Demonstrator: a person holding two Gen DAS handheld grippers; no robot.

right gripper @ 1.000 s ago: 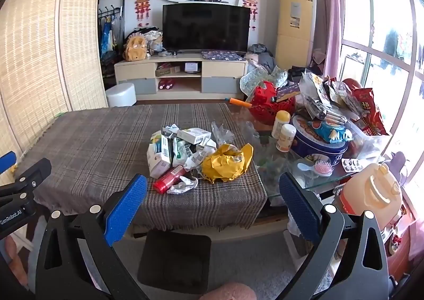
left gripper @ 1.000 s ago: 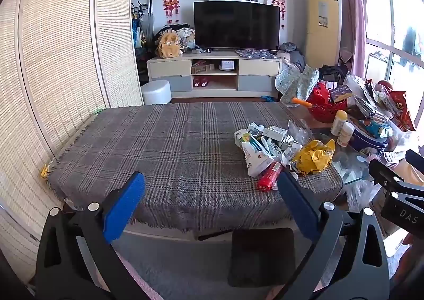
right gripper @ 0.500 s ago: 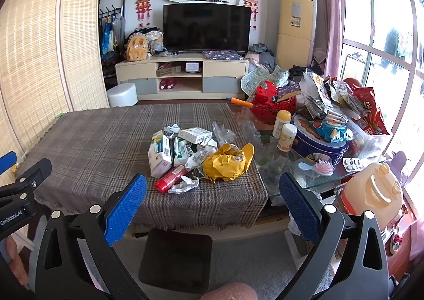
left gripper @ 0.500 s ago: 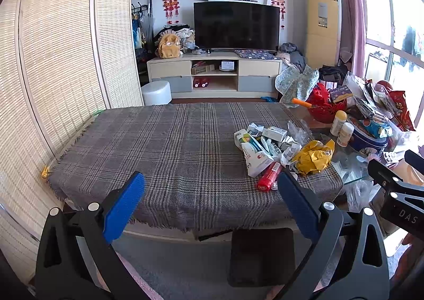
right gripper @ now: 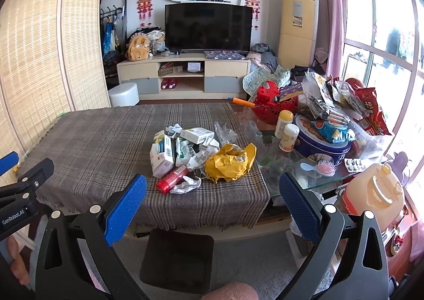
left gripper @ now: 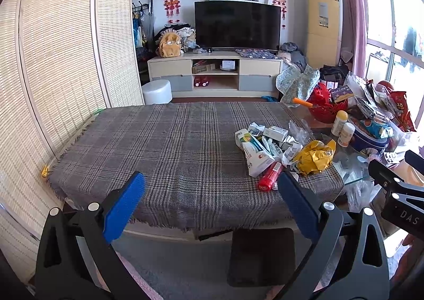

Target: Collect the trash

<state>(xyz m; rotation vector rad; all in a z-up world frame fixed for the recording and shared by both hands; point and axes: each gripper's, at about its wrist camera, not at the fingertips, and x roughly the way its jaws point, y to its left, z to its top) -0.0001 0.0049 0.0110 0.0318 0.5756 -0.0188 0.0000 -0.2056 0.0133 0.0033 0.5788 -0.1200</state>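
Both the left gripper [left gripper: 210, 206] and right gripper [right gripper: 212, 207] gape wide, empty, short of the table's near edge. The trash pile [right gripper: 196, 157] sits on the plaid cloth [right gripper: 106, 146]: light, crushable paper; the stiff red tube [right gripper: 172, 182] looks easiest to pinch.

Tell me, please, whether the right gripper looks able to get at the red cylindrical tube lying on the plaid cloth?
Probably yes. The right gripper is open and empty, and the red cylindrical tube lies at the pile's near edge with only bare plaid cloth before it; crumpled white paper touches one side.
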